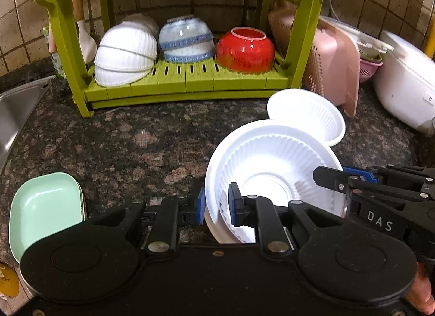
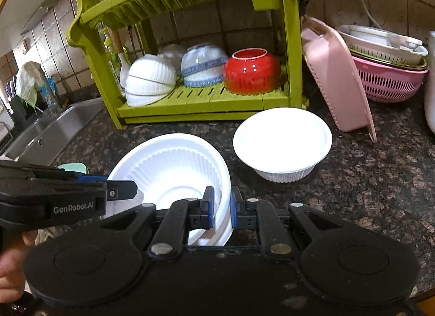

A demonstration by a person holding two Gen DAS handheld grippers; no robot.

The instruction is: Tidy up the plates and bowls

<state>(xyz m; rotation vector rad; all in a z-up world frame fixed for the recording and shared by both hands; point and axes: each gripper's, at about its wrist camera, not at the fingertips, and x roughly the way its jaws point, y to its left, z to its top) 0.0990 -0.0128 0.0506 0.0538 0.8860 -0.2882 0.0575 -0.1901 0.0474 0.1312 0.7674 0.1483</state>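
Both tongs, left tongs (image 1: pixel 216 208) and right tongs (image 2: pixel 221 211), clamp opposite rims of the white ribbed bowls (image 1: pixel 272 169), apparently nested, above the tabletop (image 1: pixel 136 139). Second bowl (image 2: pixel 282 142) remains unracked; green rack (image 1: pixel 190 84) partly filled.

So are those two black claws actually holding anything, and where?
Yes: both grip the ribbed white bowl stack by its rim, left gripper on its left, right gripper on its right.

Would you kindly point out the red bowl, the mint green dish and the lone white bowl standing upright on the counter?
red bowl (image 1: pixel 246 50): left wrist view, upturned side wall.
mint green dish (image 1: pixel 46 207): left wrist view, inner floor.
lone white bowl (image 2: pixel 282 139): right wrist view, inside, centre.
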